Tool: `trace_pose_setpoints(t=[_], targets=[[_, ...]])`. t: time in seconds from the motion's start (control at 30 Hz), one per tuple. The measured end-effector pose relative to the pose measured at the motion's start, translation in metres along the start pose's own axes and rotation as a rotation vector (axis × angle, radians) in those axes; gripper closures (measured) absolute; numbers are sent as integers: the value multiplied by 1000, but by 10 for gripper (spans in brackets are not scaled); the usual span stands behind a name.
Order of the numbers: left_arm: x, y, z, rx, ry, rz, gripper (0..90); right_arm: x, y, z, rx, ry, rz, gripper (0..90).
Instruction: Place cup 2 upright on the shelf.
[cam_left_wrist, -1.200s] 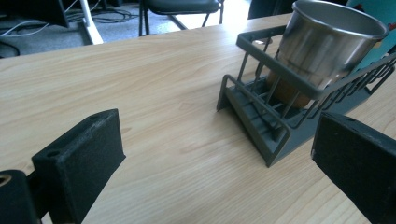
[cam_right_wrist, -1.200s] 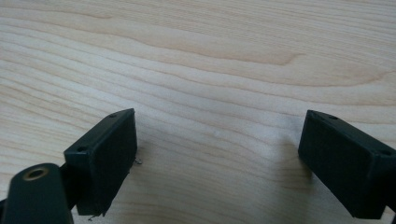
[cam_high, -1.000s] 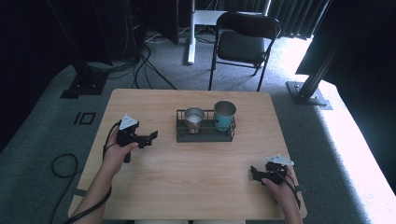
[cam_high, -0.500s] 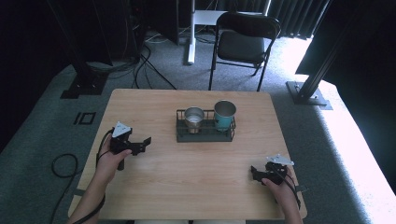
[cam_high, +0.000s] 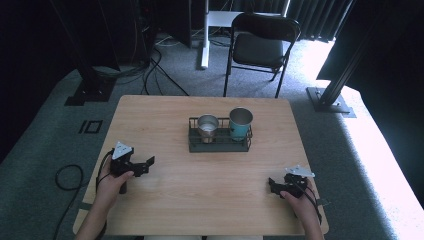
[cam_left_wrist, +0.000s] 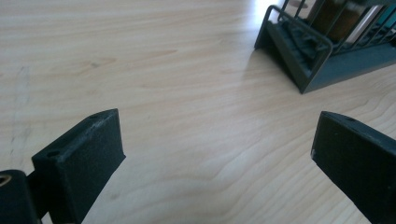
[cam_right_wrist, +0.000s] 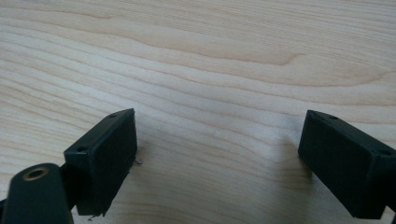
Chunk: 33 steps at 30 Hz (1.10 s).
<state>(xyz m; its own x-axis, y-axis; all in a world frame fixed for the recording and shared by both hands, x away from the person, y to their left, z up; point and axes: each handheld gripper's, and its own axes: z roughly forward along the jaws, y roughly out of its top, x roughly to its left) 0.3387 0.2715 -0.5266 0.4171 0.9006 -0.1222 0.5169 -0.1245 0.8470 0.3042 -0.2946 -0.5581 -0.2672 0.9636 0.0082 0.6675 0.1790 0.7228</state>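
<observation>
Standing mid-table: rack (cam_high: 220, 141) | steel cup (cam_high: 207, 125), teal cup (cam_high: 240, 123) inside | tools apart

Both grippers are black — the left gripper (cam_high: 145, 165) and right gripper (cam_high: 272, 184) each carry a grey three-cornered plate and trailing black cable.

A rack (cam_high: 220, 145) is set at the middle of the table (cam_high: 210, 200), with 2 cups (cam_high: 207, 126) standing in it side by side. A chair (cam_high: 260, 47) is placed behind the table.
</observation>
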Motion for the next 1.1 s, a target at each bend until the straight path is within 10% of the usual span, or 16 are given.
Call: trace_pose_setpoints(t=[1.1], targets=[[15, -45, -30, 139, 175, -133, 30, 0, 0, 0, 0, 0, -2, 112]])
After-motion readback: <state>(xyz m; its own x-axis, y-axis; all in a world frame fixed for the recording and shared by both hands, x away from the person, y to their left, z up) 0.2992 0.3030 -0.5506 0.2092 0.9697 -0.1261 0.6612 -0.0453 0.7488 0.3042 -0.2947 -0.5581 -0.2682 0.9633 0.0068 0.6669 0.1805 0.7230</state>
